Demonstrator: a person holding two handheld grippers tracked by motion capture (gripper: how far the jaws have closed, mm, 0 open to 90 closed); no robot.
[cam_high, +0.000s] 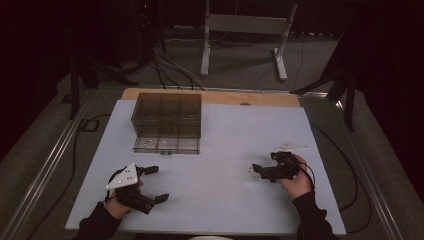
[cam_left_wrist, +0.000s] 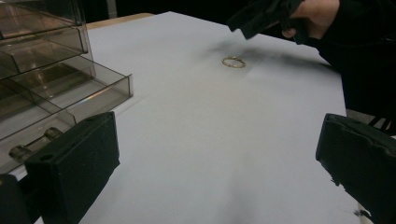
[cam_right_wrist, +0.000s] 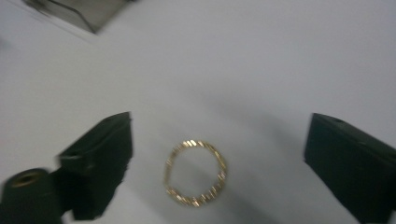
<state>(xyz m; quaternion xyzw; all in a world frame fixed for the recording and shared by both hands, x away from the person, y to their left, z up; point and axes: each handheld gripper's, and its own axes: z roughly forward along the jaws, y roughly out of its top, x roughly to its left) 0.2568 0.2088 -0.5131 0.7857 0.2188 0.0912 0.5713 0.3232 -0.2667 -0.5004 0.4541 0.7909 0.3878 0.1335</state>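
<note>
While the left gripper (cam_high: 152, 184) waits with fingers spread, the right gripper (cam_right_wrist: 219, 163) hovers wide open around the gold bracelet (cam_right_wrist: 195, 173), lying flat on the table (cam_high: 220, 150).

You have one gold bracelet (cam_right_wrist: 195, 173) lying on the counter (cam_high: 220, 135) at about four o'clock. One clear drawer box (cam_high: 167, 116) stands at eleven o'clock, with one drawer pulled open. You hold two hand-held grippers: left hand-held gripper (cam_high: 154, 184) and right hand-held gripper (cam_high: 262, 162).
</note>
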